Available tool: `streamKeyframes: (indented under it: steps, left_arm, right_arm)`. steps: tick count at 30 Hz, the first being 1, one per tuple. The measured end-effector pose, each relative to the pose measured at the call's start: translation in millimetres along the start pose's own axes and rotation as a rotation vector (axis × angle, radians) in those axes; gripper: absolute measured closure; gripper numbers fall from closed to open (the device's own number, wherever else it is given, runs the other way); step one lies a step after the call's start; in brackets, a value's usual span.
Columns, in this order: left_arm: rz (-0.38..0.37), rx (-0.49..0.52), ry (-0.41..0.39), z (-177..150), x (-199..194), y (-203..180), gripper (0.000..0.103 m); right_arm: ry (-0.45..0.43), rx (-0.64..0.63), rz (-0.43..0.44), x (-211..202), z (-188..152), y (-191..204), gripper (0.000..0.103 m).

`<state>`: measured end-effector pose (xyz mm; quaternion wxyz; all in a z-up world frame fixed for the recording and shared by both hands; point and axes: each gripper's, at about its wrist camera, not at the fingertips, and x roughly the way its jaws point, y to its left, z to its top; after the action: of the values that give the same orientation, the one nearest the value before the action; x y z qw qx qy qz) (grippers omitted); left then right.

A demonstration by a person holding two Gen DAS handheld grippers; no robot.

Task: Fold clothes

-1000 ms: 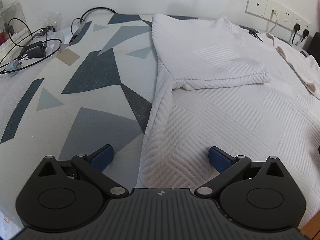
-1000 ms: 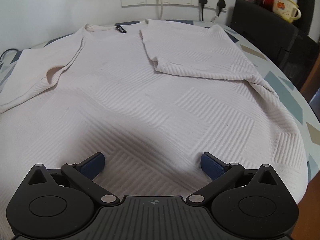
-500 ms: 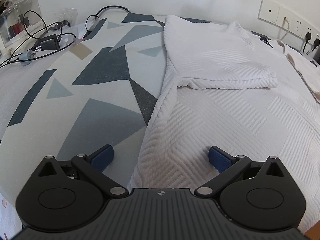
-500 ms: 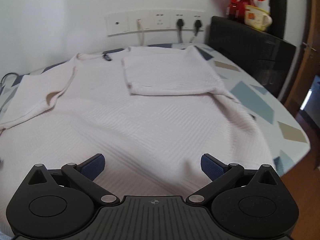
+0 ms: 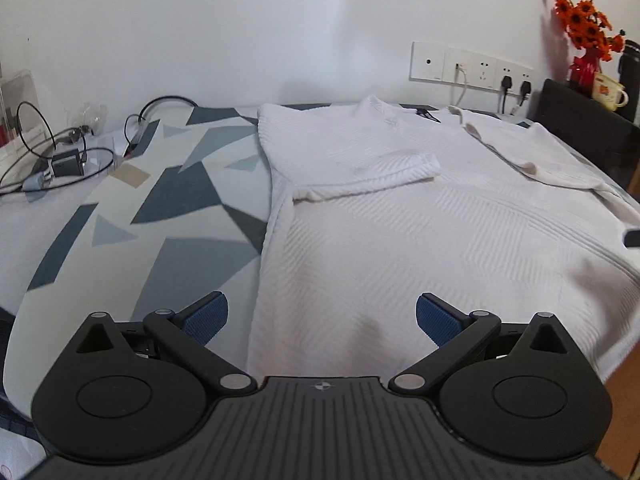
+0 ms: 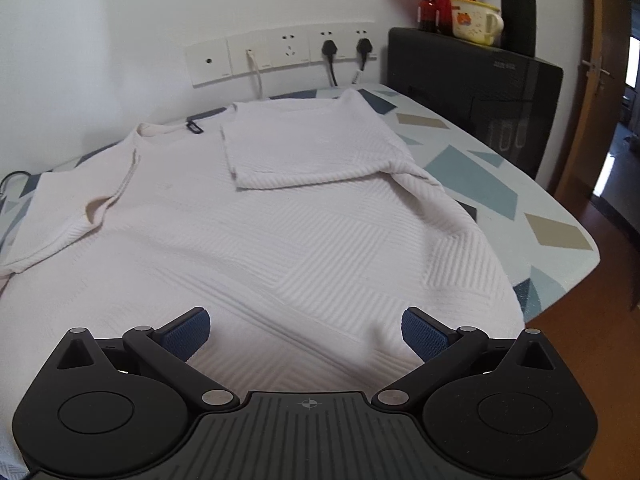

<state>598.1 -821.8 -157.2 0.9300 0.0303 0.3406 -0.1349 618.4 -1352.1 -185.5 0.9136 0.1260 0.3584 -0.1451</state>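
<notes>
You've pulled both grippers back from the white sweater [image 6: 280,240]; left gripper [image 5: 322,316] and right gripper [image 6: 306,330] gape wide, empty. Sleeves folded in; body fold remains.

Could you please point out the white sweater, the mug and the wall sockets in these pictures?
white sweater [image 6: 280,236], right wrist view, on the middle of its body.
mug [image 6: 474,21], right wrist view, on its side wall.
wall sockets [image 5: 472,67], left wrist view, on the middle of the strip.
</notes>
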Motion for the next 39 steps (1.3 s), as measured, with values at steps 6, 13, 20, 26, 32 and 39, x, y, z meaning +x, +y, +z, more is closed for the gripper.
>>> streamKeyframes:
  steps: [6, 13, 20, 26, 32, 39]
  left_arm:
    - [-0.087, 0.107, 0.003, -31.4, -29.6, 24.0, 0.000]
    - [-0.113, 0.166, 0.109, -71.6, -22.3, 43.3, 0.001]
    - [-0.184, 0.208, 0.100, -83.0, -27.6, 43.7, 0.001]
    - [-0.227, 0.225, 0.144, -106.6, -41.8, 35.2, 0.001]
    - [-0.237, 0.183, 0.146, -113.9, 0.2, 23.1, 0.005]
    - [-0.252, 0.232, 0.088, -112.2, 42.1, -0.1, 0.018]
  right_arm:
    - [-0.010, -0.033, 0.059, -7.9, -3.1, 26.9, 0.001]
    - [0.046, -0.090, 0.081, 1.4, -17.9, 68.0, 0.001]
    - [0.060, -0.162, 0.091, 0.0, -33.1, 98.5, 0.001]
    - [0.043, -0.183, 0.046, -9.3, -41.1, 94.7, 0.001]
    - [0.001, -0.202, 0.017, -16.5, -40.3, 98.6, 0.001]
    - [-0.056, -0.276, 0.035, -34.4, -49.4, 101.1, 0.001]
